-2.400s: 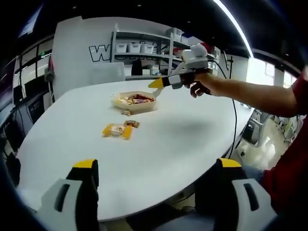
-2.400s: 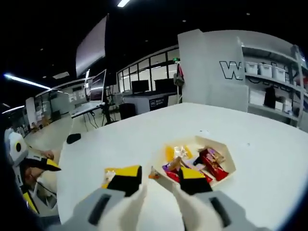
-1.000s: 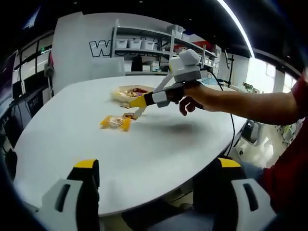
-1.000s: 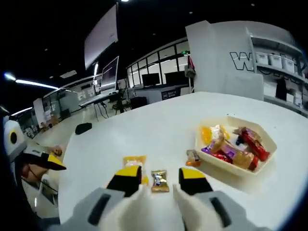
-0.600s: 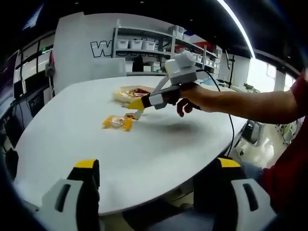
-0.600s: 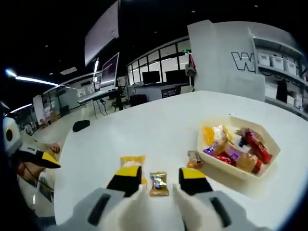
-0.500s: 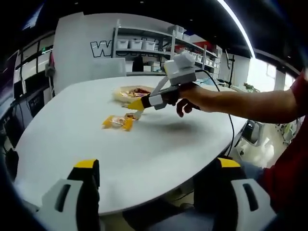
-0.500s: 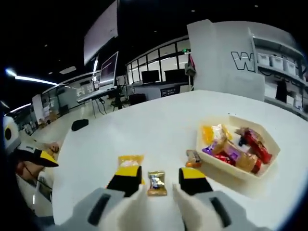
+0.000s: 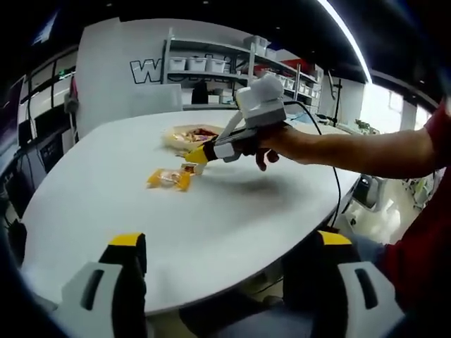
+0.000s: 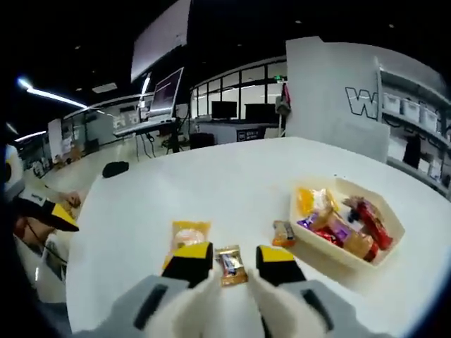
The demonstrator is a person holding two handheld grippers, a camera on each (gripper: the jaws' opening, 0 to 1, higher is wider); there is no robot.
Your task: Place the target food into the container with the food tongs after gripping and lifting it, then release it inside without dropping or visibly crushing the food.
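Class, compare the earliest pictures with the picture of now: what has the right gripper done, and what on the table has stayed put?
The right gripper left the tray, came down over the table and now straddles the small brown candy, jaws narrower than before but not seen to pinch it. Nothing has been lifted. The yellow packet, the orange candy beside the tray and the left gripper stayed where they were.

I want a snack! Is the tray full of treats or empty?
Partly filled. The tray holds several wrapped snacks, red, orange and purple, but bare floor shows near its right end.
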